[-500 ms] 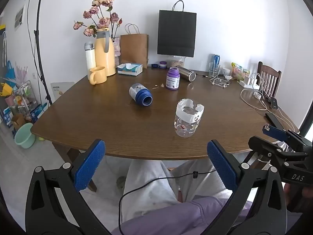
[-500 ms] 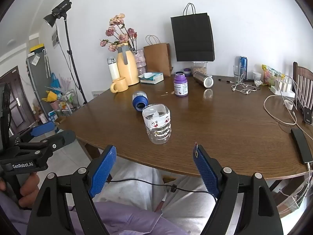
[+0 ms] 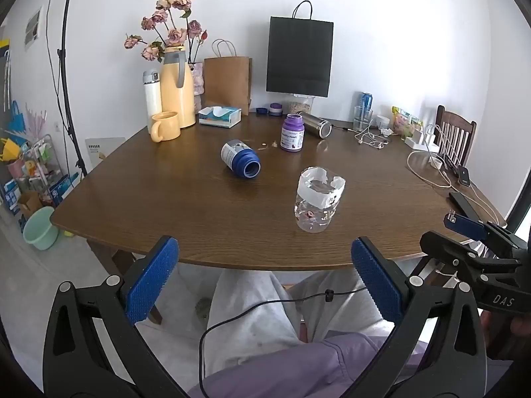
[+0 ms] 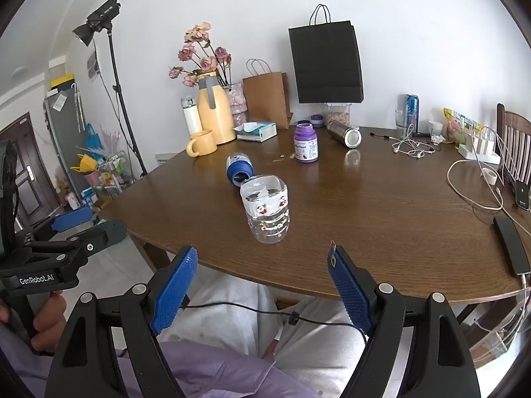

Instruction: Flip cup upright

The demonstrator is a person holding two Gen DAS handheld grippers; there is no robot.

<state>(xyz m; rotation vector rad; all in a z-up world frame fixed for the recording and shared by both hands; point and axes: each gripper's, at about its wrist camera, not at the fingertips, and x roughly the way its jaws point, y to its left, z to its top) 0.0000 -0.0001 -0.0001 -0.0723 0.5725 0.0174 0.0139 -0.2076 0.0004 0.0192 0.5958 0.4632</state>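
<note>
Both grippers sit back off the near edge of the brown wooden worktop (image 3: 166,205), over the person's lap, nothing between the blue pads. Left gripper (image 3: 262,278) is spread wide and released, and so is the right gripper (image 4: 262,285).

The task's thing, a clear plastic cup with a white band round the top and little cartoon prints (image 3: 317,199), stands on the worktop close to the near edge, roughly straight ahead of both grippers and touching neither. Its rim looks jagged or cut from the left view, and the see-through wall makes it hard to tell which end is actually the open one. Plenty of bare wood around it on the near side.

Just behind it lies a tipped-over bottle with a blue open neck and white label (image 3: 240,162), on its side, mouth pointing toward the near edge. In the right view it sits partly behind the cup, so the gap between them is hard to judge. Further back there's a purple pill jar (image 3: 292,132) upright, and a steel flask (image 3: 315,124) lying down. A yellow ceramic mug (image 3: 165,126) sits at the far left, and white cables (image 4: 478,182) trail over the right side, where the worktop edge gets cut off by the frame.
</note>
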